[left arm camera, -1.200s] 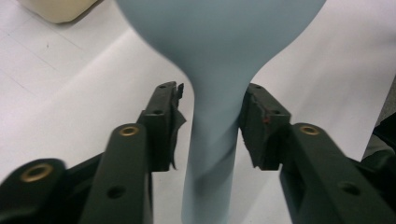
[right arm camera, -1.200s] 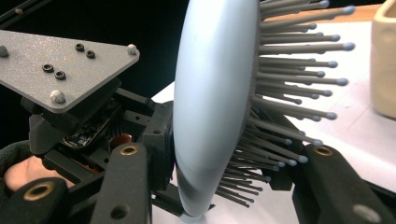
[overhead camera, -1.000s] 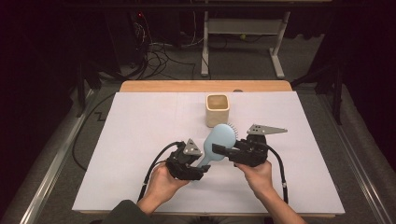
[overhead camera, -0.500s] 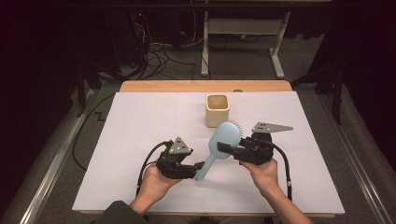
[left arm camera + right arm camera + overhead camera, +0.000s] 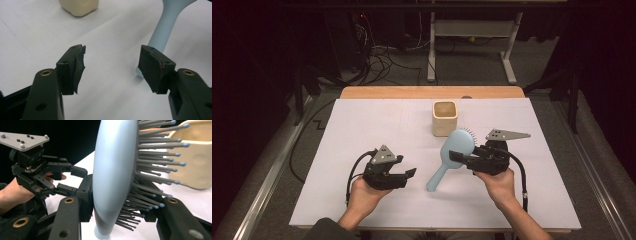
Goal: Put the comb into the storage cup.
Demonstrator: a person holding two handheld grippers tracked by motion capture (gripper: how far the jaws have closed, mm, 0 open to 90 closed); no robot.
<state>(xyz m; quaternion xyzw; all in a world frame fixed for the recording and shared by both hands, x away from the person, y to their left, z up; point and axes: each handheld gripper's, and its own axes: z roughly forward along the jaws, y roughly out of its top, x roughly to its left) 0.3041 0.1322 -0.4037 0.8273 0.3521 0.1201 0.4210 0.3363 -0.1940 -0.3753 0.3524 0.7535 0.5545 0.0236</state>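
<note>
A light blue hairbrush (image 5: 461, 142) hangs tilted over the white table, handle (image 5: 438, 177) slanting down to the left. My right gripper (image 5: 460, 159) is shut on its head; in the right gripper view one pad presses the smooth back (image 5: 110, 170) and the other the bristles (image 5: 150, 185). To the left, my left gripper (image 5: 411, 175) is open and apart from the handle. Its jaws have just been opening, with nothing between them (image 5: 112, 65). The handle's end (image 5: 161, 30) lies just beyond its right finger.
A cream square cup (image 5: 445, 118) stands upright behind the brush, near the table's middle back. The white sheet (image 5: 362, 125) covers the table, with a wooden edge (image 5: 412, 92) at the far side. Cables and a desk frame sit on the dark floor beyond.
My left gripper has let go of the brush handle, opened wider and drawn away to the left. The right gripper keeps its hold on the brush head and has barely moved.
</note>
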